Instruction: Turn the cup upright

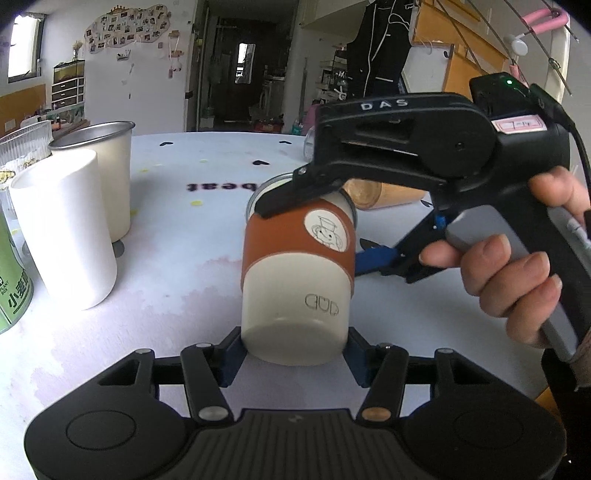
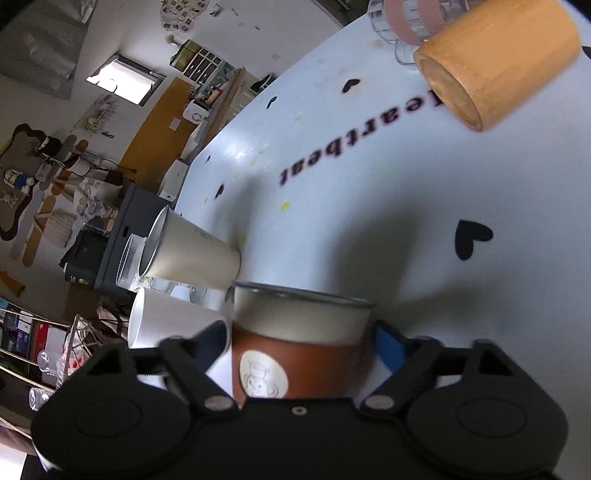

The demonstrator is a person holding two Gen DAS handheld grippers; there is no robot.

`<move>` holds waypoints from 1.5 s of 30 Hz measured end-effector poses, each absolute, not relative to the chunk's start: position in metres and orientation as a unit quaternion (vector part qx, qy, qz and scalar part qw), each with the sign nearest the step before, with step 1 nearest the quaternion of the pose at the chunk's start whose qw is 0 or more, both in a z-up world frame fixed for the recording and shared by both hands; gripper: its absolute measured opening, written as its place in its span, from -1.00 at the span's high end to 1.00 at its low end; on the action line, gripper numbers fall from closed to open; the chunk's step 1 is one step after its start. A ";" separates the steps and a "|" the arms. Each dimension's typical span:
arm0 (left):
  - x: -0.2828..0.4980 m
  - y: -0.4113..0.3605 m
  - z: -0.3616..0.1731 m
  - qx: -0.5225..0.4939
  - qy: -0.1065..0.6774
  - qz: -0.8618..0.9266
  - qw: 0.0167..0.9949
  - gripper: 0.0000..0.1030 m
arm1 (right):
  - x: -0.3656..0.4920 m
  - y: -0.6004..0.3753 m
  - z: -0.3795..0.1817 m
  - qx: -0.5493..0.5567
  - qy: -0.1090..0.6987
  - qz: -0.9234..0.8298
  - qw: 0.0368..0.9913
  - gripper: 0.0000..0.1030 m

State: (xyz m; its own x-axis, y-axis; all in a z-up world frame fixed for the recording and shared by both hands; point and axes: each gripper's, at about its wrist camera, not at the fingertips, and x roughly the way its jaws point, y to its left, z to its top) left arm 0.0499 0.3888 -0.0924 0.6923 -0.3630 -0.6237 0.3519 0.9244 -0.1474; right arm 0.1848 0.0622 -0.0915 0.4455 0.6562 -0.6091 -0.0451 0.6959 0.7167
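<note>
A cream cup with a brown sleeve and a round sticker (image 1: 297,273) is tilted above the white table, its base toward the left wrist camera and its metal rim pointing away. My left gripper (image 1: 295,354) is shut on the cup's base, blue pads on both sides. My right gripper (image 1: 314,225), held by a hand, is shut on the cup's upper part near the rim. In the right wrist view the cup (image 2: 299,343) sits between the right gripper's fingers (image 2: 301,343), rim pointing at the table.
A white cylinder cup (image 1: 62,229) and a metal-rimmed cup (image 1: 107,173) stand at the left, next to a green can (image 1: 11,291). A wooden cup (image 2: 495,62) lies on its side on the table (image 2: 443,177). Glassware (image 2: 410,22) stands behind it.
</note>
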 end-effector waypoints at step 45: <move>0.025 0.427 -0.101 -0.039 0.295 -0.178 0.938 -0.65 | 0.145 0.158 -0.052 -0.077 0.253 0.270 0.926 -0.43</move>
State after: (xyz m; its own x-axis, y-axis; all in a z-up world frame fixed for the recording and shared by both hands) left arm 0.0246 0.4268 -0.1011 0.7628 -0.3566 -0.5394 0.3107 0.9337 -0.1778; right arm 0.1449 0.1578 -0.0522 0.7262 0.4616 -0.5095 -0.5396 0.8419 -0.0064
